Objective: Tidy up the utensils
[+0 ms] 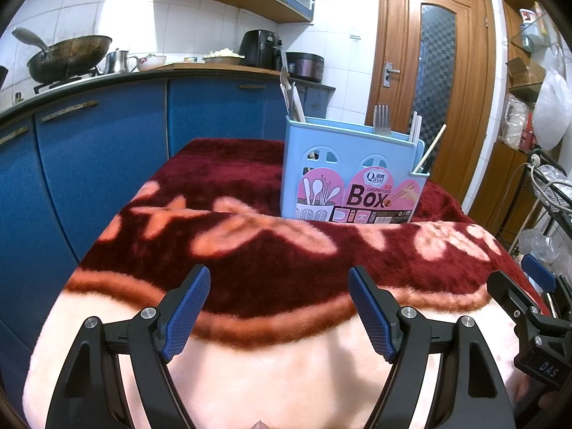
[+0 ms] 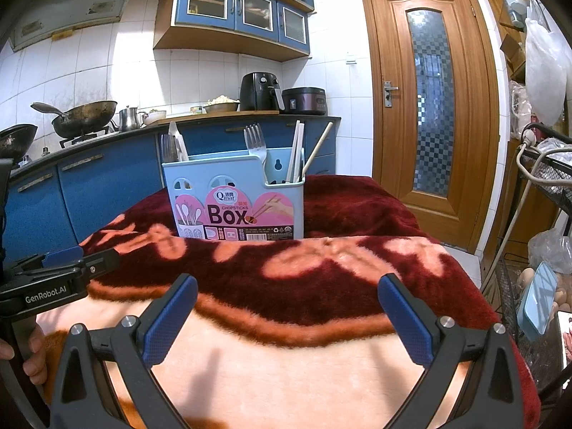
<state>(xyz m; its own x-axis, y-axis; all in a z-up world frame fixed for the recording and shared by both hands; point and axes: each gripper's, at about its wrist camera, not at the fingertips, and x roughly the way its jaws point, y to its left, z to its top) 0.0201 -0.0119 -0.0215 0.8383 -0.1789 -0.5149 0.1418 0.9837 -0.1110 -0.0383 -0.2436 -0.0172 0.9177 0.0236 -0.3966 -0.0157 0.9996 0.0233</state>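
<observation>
A light blue utensil box [image 1: 352, 175] [image 2: 234, 203] with a pink label stands upright on the red and pink blanket, at the far side. A fork [image 1: 381, 118] [image 2: 254, 143], white chopsticks [image 2: 296, 150], a wooden chopstick [image 2: 318, 150] and other utensils [image 1: 292, 98] stick out of its compartments. My left gripper [image 1: 279, 307] hovers over the near part of the blanket, open, nothing between its blue pads. My right gripper [image 2: 287, 318] is open and empty too, level with it on the right. Each gripper shows at the edge of the other's view.
The blanket-covered table [image 1: 250, 250] has blue kitchen cabinets [image 1: 107, 150] along its left. A wok [image 1: 68, 57] and appliances sit on the counter behind. A wooden door [image 2: 429, 107] is at the back right. A wire rack with bags [image 2: 543, 186] crowds the right side.
</observation>
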